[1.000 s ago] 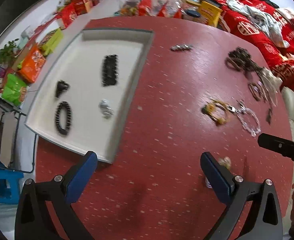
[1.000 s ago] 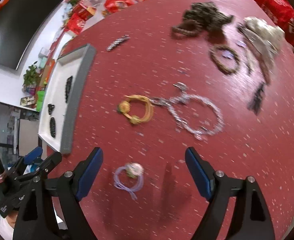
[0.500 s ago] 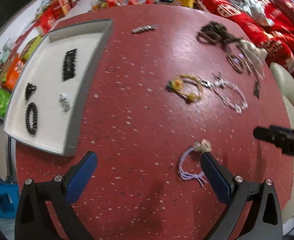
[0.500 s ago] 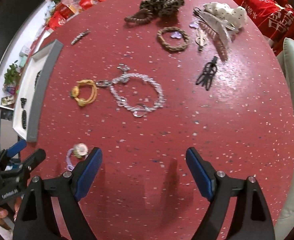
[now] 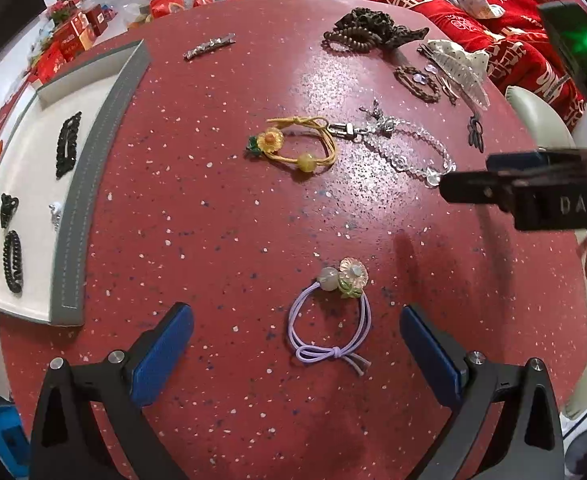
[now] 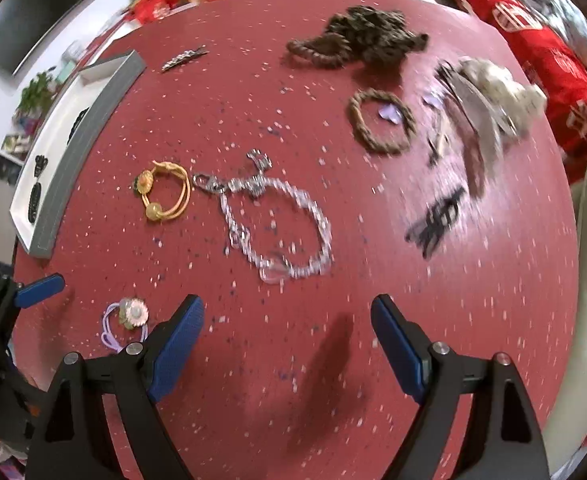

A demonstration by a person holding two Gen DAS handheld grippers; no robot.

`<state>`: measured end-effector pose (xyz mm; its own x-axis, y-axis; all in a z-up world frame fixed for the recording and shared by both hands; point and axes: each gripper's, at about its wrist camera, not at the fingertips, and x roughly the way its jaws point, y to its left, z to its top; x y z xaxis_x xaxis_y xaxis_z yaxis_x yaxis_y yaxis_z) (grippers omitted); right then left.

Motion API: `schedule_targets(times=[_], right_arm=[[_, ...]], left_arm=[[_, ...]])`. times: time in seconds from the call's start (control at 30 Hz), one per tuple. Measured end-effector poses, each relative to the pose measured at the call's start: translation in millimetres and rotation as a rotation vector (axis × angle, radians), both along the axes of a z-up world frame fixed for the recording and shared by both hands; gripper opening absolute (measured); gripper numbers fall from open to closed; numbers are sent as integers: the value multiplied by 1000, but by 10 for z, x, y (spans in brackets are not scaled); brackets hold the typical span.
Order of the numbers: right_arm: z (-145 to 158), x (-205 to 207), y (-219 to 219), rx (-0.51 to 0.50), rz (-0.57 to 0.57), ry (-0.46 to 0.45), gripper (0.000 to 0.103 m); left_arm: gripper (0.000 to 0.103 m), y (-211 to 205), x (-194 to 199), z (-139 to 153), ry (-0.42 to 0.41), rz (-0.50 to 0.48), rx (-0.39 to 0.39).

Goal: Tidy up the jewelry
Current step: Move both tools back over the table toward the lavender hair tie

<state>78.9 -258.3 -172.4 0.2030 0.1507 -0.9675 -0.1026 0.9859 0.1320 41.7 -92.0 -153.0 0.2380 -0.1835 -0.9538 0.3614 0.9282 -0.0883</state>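
Observation:
A purple hair tie with a pale flower (image 5: 330, 312) lies on the red table between the open fingers of my left gripper (image 5: 296, 343); it also shows in the right wrist view (image 6: 127, 320). A yellow flower hair tie (image 5: 293, 145) (image 6: 164, 196) and a clear bead bracelet (image 5: 403, 148) (image 6: 277, 220) lie further out. My right gripper (image 6: 287, 342) is open and empty, just short of the bracelet. A white tray with a grey rim (image 5: 73, 216) (image 6: 81, 136) at the left holds several dark pieces.
A brown braided ring (image 6: 381, 126), a dark brown pile (image 6: 357, 40), a black clip (image 6: 437, 220), a pale clip (image 6: 489, 92) and a silver barrette (image 5: 209, 46) lie on the far table. Red packets and cloth lie beyond the table edge.
My left gripper has swung right from the tray and now frames the purple hair tie. My right gripper has moved right and forward towards the bead bracelet. Both stay open.

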Motion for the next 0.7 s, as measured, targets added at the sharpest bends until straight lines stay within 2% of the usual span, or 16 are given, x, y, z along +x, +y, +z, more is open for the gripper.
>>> schedule_targets(times=[0.2,0.4,0.7], right_arm=[[-95,116,56,-28,86,-6,87],[-153,230,195,-98,181,-61,87],[-280,434,390,-135,249,-87,88]], left_arm=[[103,-23,3,-104,9,14,16],[103,-68,-3,-181,6,28,25],[103,-153,-51,-253,-27,33,65]])
